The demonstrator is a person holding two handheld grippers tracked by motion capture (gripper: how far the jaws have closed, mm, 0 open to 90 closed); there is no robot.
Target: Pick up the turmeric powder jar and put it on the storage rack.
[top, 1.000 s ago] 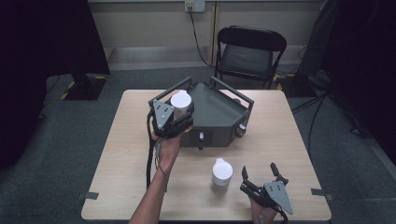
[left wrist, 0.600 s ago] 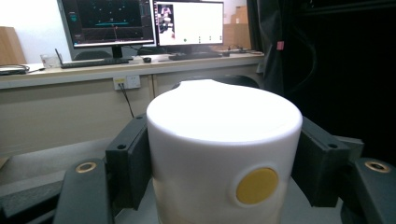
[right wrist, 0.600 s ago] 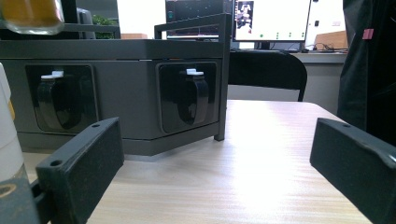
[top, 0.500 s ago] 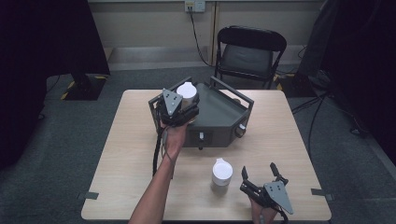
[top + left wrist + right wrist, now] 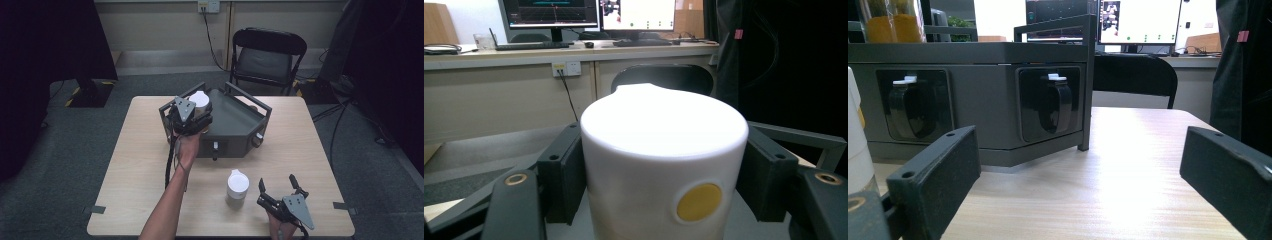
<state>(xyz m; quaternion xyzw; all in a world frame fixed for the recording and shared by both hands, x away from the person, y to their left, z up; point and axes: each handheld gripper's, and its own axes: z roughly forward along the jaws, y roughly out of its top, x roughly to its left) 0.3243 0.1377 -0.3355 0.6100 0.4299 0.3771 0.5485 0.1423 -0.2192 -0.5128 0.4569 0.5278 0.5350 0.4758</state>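
Left gripper [image 5: 192, 116] clamps the white lidded jar [image 5: 200, 99] | I have carried it toward 3 o'clock, over the grey rack [image 5: 235, 122] | second jar [image 5: 237, 186] waits at 6 o'clock | right gripper [image 5: 278, 192] wide, empty | placement looks near.

The white canister [image 5: 664, 165] clamped in the left gripper [image 5: 192, 114] looks like smooth plastic with a soft satin sheen, its yellow round dot [image 5: 698, 201] flat and matt. The gripper's black pads [image 5: 561, 177] are matt plastic, with brass-coloured metal inserts at 7 and 4 o'clock of the left gripper view. The dark grey rack [image 5: 235, 125] seems painted metal — dull, faintly grained — its black knob recesses [image 5: 1048, 102] glossier. The table [image 5: 135, 165] is pale wood-grain laminate, smooth with a low shine. A second white canister [image 5: 237, 187] shares the satin plastic. The right gripper [image 5: 282, 192] has matt black jaws — and a grey, dull plate.
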